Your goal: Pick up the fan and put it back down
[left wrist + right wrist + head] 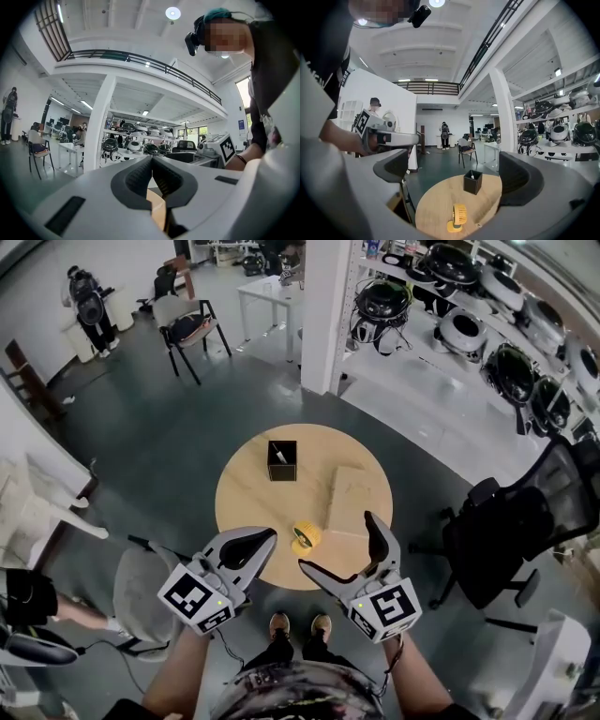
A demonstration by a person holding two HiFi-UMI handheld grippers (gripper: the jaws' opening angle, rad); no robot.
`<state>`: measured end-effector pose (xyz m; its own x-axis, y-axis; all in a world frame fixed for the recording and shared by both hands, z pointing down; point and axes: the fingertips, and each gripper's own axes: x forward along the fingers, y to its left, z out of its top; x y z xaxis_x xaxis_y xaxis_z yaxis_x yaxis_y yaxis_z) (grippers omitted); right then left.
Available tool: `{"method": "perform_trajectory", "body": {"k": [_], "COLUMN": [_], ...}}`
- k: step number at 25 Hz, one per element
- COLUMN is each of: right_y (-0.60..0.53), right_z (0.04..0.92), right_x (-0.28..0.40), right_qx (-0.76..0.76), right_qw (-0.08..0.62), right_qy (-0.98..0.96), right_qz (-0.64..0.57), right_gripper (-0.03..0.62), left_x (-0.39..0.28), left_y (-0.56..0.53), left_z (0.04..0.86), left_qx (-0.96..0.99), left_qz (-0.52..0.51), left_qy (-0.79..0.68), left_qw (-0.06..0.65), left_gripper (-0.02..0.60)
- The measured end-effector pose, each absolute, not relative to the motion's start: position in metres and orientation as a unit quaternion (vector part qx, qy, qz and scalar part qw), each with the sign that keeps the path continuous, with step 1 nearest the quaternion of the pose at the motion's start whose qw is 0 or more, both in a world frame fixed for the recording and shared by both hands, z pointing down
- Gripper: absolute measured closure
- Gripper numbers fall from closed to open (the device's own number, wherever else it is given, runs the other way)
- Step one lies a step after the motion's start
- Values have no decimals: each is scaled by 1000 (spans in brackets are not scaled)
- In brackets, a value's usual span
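**Fig. 1. Approach stage: fan standing free on the counter, right gripper lined up to take it**
The yellow fan (307, 537) stands upright on its base close to the person's edge of the round wooden counter (246, 495), well apart from the black box (281, 460) farther back. The right gripper (336, 542) is held with its fingers spread wide and empty, and the right gripper view frames the fan between them, apparently so they can close on either side of it (no contact as yet). The left gripper (268, 535) has its fingers pressed together on nothing and sits just left of the fan, probably the idle one
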<state>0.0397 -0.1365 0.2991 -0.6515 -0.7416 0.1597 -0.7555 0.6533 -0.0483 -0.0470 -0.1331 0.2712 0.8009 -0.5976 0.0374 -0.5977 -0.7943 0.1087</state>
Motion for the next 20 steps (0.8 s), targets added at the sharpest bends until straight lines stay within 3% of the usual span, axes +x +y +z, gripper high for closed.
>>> {"method": "perform_trajectory", "body": {"k": [10,20], "right_y": [-142,-147], "right_z": [292,285], "right_x": [35,33], "right_qx": [400,383], "right_qw": [66,62], "right_qy": [-913,-921], "right_qz": [48,34], "right_gripper": [13,154], "left_x": [-43,-43], "left_y": [-143,-152], "left_z": [263,260], "left_qx": [949,946], "left_qz": [-7,-10], "left_qy": [-312,-319], "left_qw": [51,49], "left_gripper": [563,563]}}
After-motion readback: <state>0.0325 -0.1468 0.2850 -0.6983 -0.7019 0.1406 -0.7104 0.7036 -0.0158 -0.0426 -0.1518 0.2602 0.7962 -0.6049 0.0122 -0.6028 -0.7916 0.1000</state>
